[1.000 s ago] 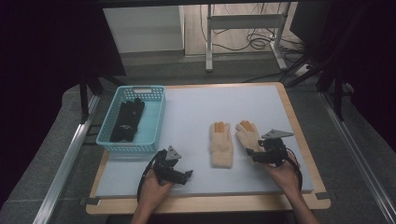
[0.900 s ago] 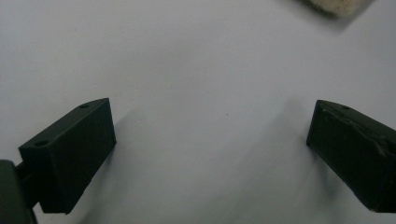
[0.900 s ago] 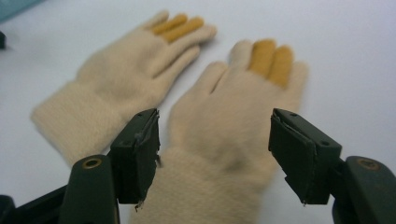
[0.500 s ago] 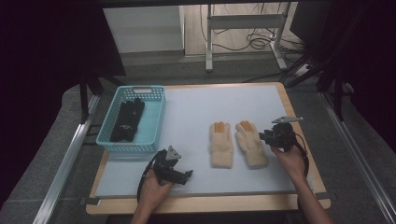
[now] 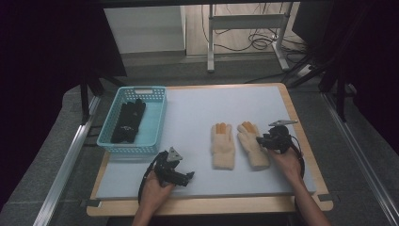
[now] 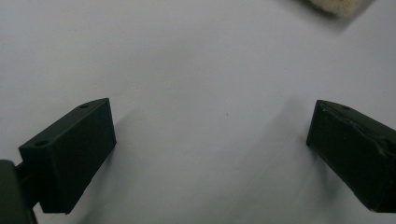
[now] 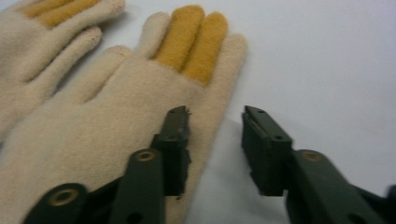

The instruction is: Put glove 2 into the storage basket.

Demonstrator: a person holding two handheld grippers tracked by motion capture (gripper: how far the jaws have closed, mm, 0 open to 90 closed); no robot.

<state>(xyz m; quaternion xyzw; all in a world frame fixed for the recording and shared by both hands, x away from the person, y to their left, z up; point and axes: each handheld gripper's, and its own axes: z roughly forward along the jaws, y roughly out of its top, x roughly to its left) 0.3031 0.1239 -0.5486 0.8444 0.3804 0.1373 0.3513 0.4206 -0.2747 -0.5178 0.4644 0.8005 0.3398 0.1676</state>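
- Right glove (image 5: 251, 145) lies flat on the mat (image 5: 197, 113), near right, just beside the left glove (image 5: 222, 146).
- Right gripper (image 7: 215, 140): jaws just narrowed, straddling the glove's right edge, not clamped.
- Left gripper (image 5: 181, 176): near left, jaws apart, nothing between.
- Basket (image 5: 155, 123), far left, holds black gloves (image 5: 128, 121).

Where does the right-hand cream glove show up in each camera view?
High view: the right glove lies right of centre, beside the right claw.
Right gripper view: it covers the left half, one jaw over its edge.
Left gripper view: a cream scrap at the top edge, unclear which glove.
Shared landmark: the white table mat.
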